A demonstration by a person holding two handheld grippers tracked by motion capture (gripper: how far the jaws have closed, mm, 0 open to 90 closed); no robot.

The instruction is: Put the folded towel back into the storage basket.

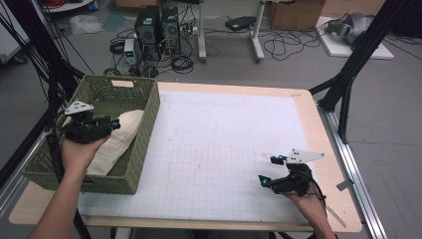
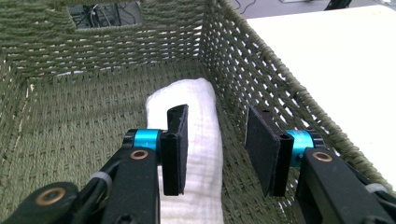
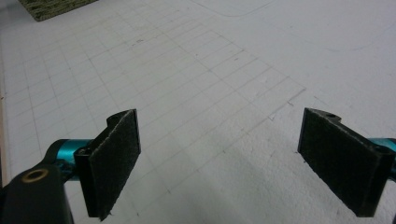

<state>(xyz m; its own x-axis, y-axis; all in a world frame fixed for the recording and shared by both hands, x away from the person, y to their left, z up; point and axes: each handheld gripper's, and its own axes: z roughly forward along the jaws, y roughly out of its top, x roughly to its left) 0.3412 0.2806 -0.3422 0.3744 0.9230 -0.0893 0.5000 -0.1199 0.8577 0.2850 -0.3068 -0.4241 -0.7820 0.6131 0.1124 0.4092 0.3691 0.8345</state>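
A folded white cloth (image 1: 121,137) lies inside the green woven basket (image 1: 147,117) at the table's left, along its right wall. My left gripper (image 1: 115,123) hovers over the cloth inside the basket. In the left gripper view its jaws stand open just above the white cloth (image 2: 201,135), with the basket wall (image 2: 261,70) to their right. My right gripper (image 1: 269,172) rests low over the white gridded mat (image 1: 224,149) near the table's front right, open. The right gripper view shows its pads (image 3: 114,161) wide apart with nothing between them.
The basket's corner (image 3: 51,8) shows at the top left of the right gripper view. Wooden table edges (image 1: 323,144) border the mat. Beyond the table the floor holds computer towers (image 1: 157,30), cables and a cardboard box (image 1: 296,14). Black frame struts (image 1: 348,74) stand at both sides.
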